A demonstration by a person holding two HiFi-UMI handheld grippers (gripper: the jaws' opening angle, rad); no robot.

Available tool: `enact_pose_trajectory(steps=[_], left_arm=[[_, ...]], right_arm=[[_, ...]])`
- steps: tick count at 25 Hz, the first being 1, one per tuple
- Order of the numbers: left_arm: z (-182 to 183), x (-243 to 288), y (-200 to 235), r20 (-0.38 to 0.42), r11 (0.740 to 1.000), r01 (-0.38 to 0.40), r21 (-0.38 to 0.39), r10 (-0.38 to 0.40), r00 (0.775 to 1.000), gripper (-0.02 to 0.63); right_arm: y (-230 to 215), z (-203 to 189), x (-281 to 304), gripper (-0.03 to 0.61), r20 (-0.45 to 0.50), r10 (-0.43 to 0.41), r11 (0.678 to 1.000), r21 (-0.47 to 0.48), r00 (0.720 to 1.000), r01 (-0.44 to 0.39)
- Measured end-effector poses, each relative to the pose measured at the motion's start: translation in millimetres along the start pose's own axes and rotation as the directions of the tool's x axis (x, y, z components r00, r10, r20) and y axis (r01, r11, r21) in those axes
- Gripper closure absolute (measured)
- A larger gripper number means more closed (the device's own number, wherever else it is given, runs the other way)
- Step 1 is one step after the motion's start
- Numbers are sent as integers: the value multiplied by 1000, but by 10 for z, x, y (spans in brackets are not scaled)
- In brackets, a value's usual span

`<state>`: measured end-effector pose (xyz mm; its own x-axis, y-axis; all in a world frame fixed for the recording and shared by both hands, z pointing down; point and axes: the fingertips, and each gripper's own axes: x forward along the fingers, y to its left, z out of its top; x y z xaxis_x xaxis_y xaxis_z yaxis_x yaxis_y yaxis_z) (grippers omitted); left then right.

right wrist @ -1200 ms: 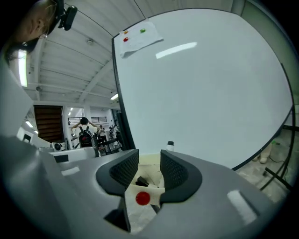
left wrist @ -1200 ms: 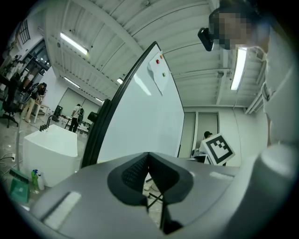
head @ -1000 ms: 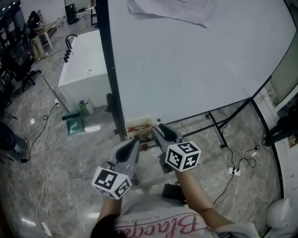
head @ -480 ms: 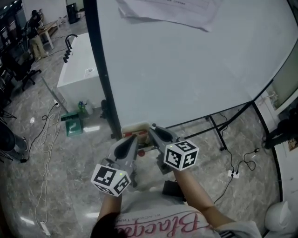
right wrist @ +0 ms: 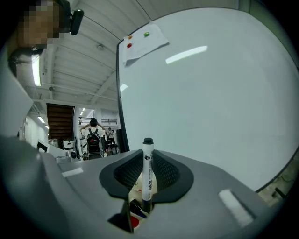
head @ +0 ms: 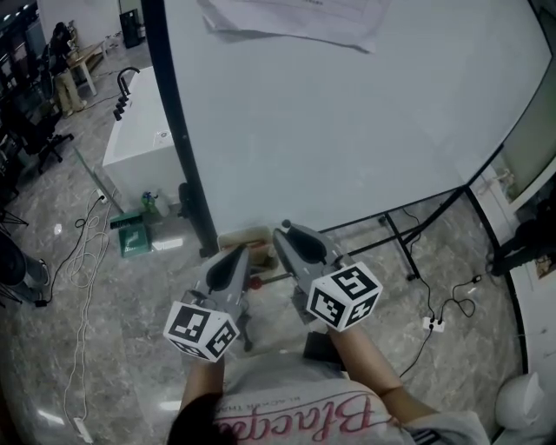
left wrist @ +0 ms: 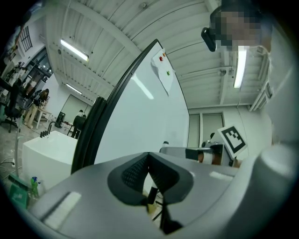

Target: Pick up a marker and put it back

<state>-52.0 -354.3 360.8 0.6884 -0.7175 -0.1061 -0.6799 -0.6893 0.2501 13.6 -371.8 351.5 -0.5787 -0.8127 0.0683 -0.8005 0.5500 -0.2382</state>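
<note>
A white marker [right wrist: 147, 170] with a black cap stands upright between the pads of my right gripper [right wrist: 148, 158], which is shut on it. In the head view that right gripper [head: 291, 239] sits just right of a cream marker box [head: 239, 238] at the foot of the whiteboard [head: 347, 122]. Other markers [right wrist: 134, 215], red and dark, lie in the box below the jaws. My left gripper [head: 231, 261] hovers by the box on its near side. Its jaws [left wrist: 148, 161] are shut with nothing between them.
The whiteboard's black post [head: 174, 139] rises just left of the box, and its stand legs [head: 400, 235] spread to the right. A paper sheet [head: 291, 22] hangs at the board's top. A white counter [head: 135, 139], a green item [head: 132, 236], cables and a power strip [head: 434, 323] lie around.
Both grippers and the box have drifted a little left in the head view. The right gripper has lifted slightly toward me, beside the box.
</note>
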Motion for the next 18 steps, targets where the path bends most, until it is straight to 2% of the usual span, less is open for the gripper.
enact_pose_trajectory(steps=[3, 6, 8, 11, 18], left_arm=[[80, -3, -18, 23, 1000, -1, 13, 1, 1000, 615], [163, -20, -42, 48, 1000, -9, 27, 8, 999, 615], [206, -26, -65, 63, 999, -11, 35, 9, 998, 615], [262, -31, -108, 78, 998, -12, 62, 7, 997, 615], [292, -34, -106, 81, 998, -29, 63, 24, 996, 615]], right_arm=[[149, 145, -104, 514, 47, 7, 996, -89, 999, -3], [301, 135, -151, 514, 56, 16, 979, -201, 998, -5], [359, 108, -161, 514, 61, 13, 970, -244, 998, 2], [400, 93, -171, 514, 64, 19, 969, -247, 998, -3], [378, 91, -215, 514, 65, 8, 969, -246, 998, 8]])
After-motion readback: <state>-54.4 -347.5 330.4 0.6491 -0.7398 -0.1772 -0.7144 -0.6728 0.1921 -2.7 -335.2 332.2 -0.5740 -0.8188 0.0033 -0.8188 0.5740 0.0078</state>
